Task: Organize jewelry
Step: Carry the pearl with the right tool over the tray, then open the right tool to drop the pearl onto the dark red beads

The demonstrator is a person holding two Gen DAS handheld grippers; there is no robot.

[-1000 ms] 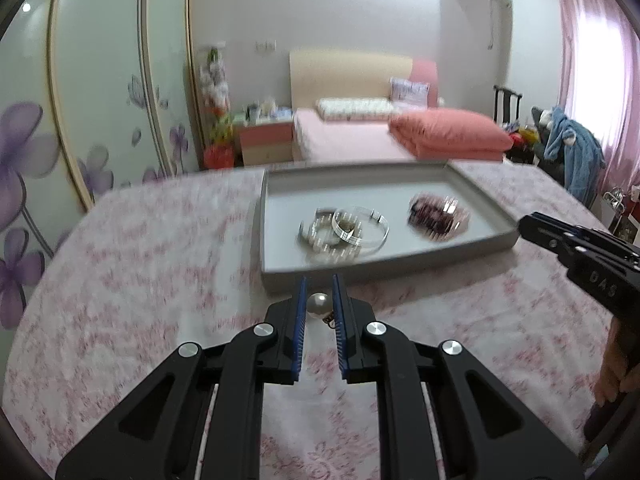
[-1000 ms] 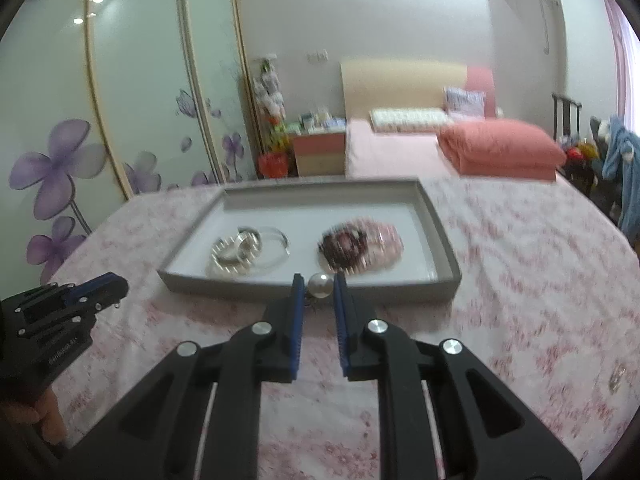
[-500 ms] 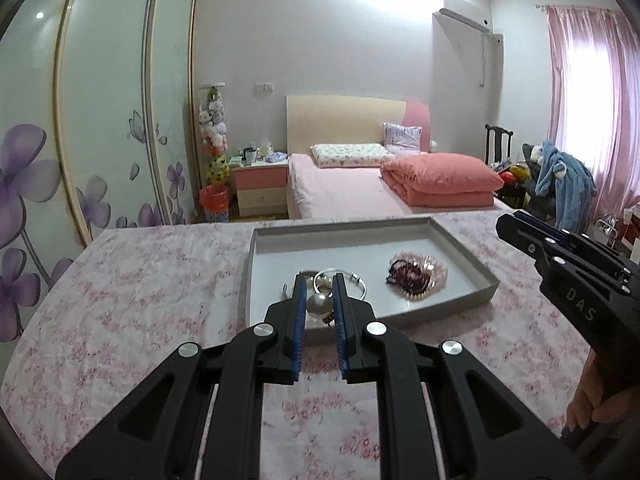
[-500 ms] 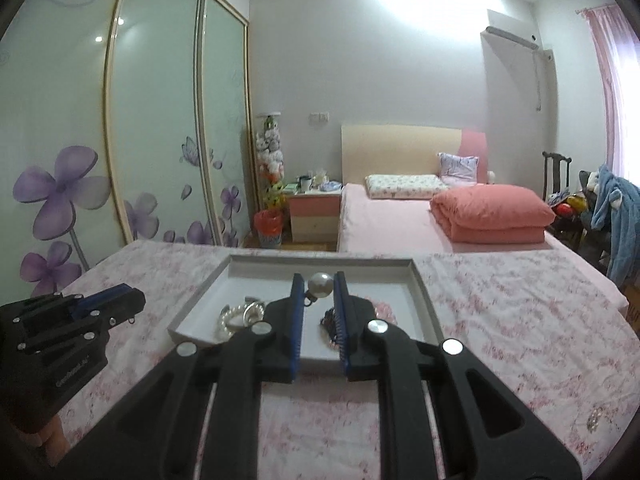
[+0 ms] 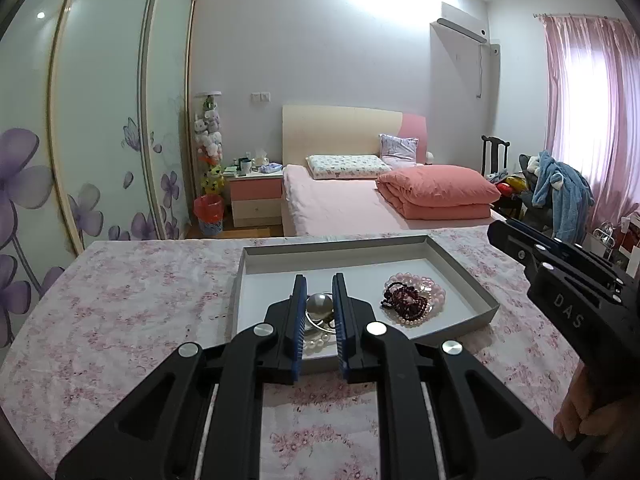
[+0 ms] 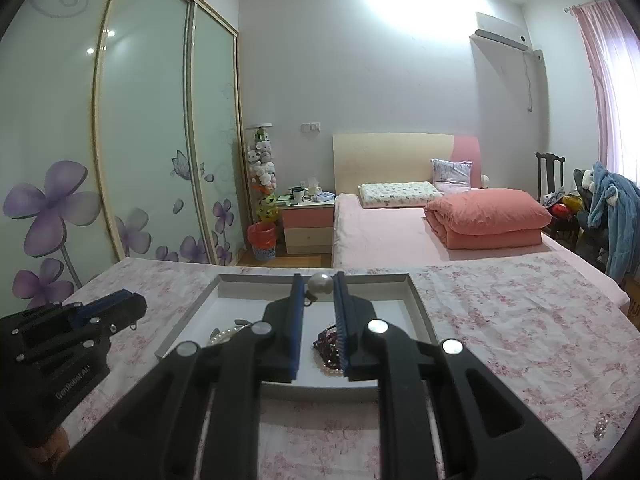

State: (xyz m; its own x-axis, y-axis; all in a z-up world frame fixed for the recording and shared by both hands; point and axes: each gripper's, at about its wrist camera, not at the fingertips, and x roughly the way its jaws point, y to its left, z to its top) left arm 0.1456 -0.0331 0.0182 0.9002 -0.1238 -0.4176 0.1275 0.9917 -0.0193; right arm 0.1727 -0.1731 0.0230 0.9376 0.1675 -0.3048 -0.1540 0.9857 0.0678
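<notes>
Since a second ago both views have tilted up and moved in, so the grey tray (image 5: 460, 276) now sits lower in each view and the bedroom fills more of it. The left hand-held gripper (image 5: 319, 300) is held level over the near edge of the tray, its blue-padded fingers (image 5: 298, 312) clenched on a pearl earring (image 5: 319, 305), which hangs above the silver bangles (image 5: 316, 330) in the tray's left part. The right hand-held gripper (image 6: 319, 298) reaches further across the tray at a similar level, grasping a second pearl earring (image 6: 320, 284) at its very tips, the small hook showing beside the left pad. A heap of dark red and pink bead bracelets (image 5: 414, 298) lies in the tray's right part. The tray rests on the tabletop (image 5: 120, 300) with its pink floral cloth. The person's right hand (image 5: 588, 412) grips the right tool's handle at the frame edge.
</notes>
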